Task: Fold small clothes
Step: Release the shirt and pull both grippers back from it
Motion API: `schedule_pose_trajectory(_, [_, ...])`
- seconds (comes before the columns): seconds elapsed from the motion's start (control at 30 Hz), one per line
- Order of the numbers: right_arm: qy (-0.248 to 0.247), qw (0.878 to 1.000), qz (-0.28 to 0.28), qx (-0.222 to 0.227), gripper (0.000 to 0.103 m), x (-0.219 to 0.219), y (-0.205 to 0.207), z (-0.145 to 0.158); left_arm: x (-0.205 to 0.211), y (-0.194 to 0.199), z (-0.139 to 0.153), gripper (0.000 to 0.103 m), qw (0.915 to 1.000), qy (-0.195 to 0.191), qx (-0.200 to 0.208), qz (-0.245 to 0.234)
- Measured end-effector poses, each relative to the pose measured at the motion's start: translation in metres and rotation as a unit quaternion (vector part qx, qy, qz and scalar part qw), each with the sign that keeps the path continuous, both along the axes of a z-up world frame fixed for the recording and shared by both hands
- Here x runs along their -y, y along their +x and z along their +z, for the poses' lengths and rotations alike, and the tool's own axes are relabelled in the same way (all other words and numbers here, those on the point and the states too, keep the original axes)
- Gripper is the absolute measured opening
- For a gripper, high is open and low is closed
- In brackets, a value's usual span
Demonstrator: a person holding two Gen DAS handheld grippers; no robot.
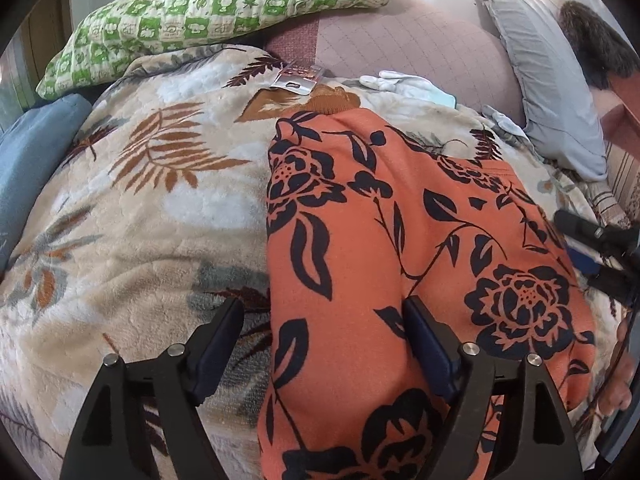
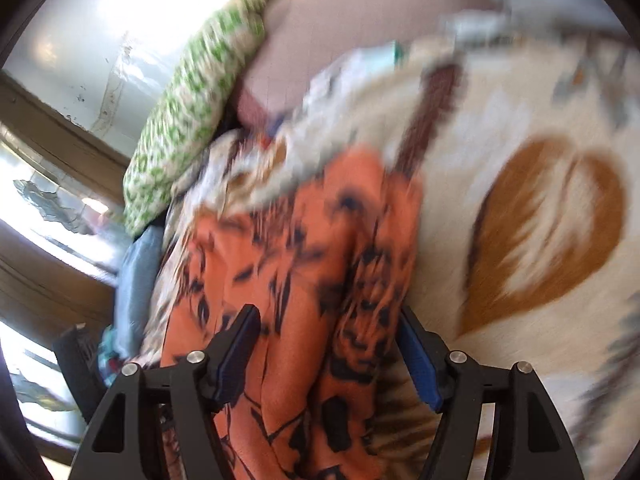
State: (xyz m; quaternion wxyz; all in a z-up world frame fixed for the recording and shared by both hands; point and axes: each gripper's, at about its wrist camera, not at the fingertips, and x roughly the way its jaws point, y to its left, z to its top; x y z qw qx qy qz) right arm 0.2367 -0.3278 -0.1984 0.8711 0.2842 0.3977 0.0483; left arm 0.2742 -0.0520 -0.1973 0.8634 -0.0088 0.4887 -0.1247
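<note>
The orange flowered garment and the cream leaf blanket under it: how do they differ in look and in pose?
The orange flowered garment has black roses on a flat, smooth knit; the cream leaf blanket has brown and grey leaves on a fluffy pile. The garment lies as a narrow folded strip, while the blanket spreads wide beneath it. Both carry plant patterns.

Garment (image 1: 400, 240) flat on blanket (image 1: 140, 200), right of centre. Pillow (image 1: 224, 4) behind blanket, gloves (image 1: 404, 82) just behind garment, cushion (image 1: 548, 92) far right.
</note>
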Motion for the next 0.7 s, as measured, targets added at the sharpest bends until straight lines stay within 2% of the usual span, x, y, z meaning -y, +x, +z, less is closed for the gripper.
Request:
schedule_pose_trajectory(0.07, [-0.026,0.998,-0.014,0.049,0.068,0.003,-0.009,0.021,-0.003,-0.002,0.007,0.082,1.0,-0.004,0.002,0.006])
schedule_pose_trajectory(0.1, [-0.038,0.997,-0.007,0.065,0.061,-0.001,-0.011,0.029,-0.004,-0.004,0.014,0.082,0.9999,-0.004,0.012,0.009])
schedule_pose_trajectory(0.13, [-0.047,0.996,0.003,0.071,0.056,-0.007,-0.01,0.033,-0.005,-0.007,0.022,0.082,0.9994,-0.001,0.031,0.012])
schedule_pose_trajectory(0.2, [-0.058,0.995,0.037,0.076,0.04,-0.027,-0.006,0.036,-0.006,-0.012,0.037,0.082,0.9973,0.009,0.072,0.012])
schedule_pose_trajectory(0.23, [-0.064,0.994,0.055,0.073,0.038,-0.037,-0.003,0.036,-0.006,-0.014,0.043,0.082,0.9957,0.017,0.091,0.013])
schedule_pose_trajectory(0.3, [-0.086,0.991,0.077,0.064,0.038,-0.058,0.001,0.031,-0.008,-0.012,0.046,0.082,0.9947,0.028,0.098,0.013])
schedule_pose_trajectory(0.4, [-0.117,0.988,0.097,0.03,0.038,-0.08,0.008,0.014,-0.009,-0.002,0.027,0.082,0.997,0.051,0.056,0.018])
schedule_pose_trajectory(0.47, [-0.131,0.987,0.094,-0.005,0.038,-0.08,0.015,-0.006,-0.011,0.001,0.015,0.082,0.9968,0.061,0.047,0.023])
schedule_pose_trajectory(0.53, [-0.131,0.987,0.09,-0.017,0.037,-0.075,0.019,-0.019,-0.006,-0.002,0.013,0.083,0.9954,0.075,0.058,0.016])
schedule_pose_trajectory(0.63, [-0.126,0.988,0.087,-0.017,0.037,-0.071,0.019,-0.023,0.009,-0.012,0.007,0.083,0.9875,0.13,0.089,-0.002])
schedule_pose_trajectory(0.67, [-0.13,0.987,0.089,-0.018,0.037,-0.071,0.018,-0.022,0.01,-0.012,0.007,0.083,0.9868,0.133,0.093,-0.004])
schedule_pose_trajectory(0.7, [-0.132,0.987,0.09,-0.017,0.037,-0.07,0.015,-0.02,0.007,-0.012,0.009,0.083,0.9888,0.12,0.089,-0.002])
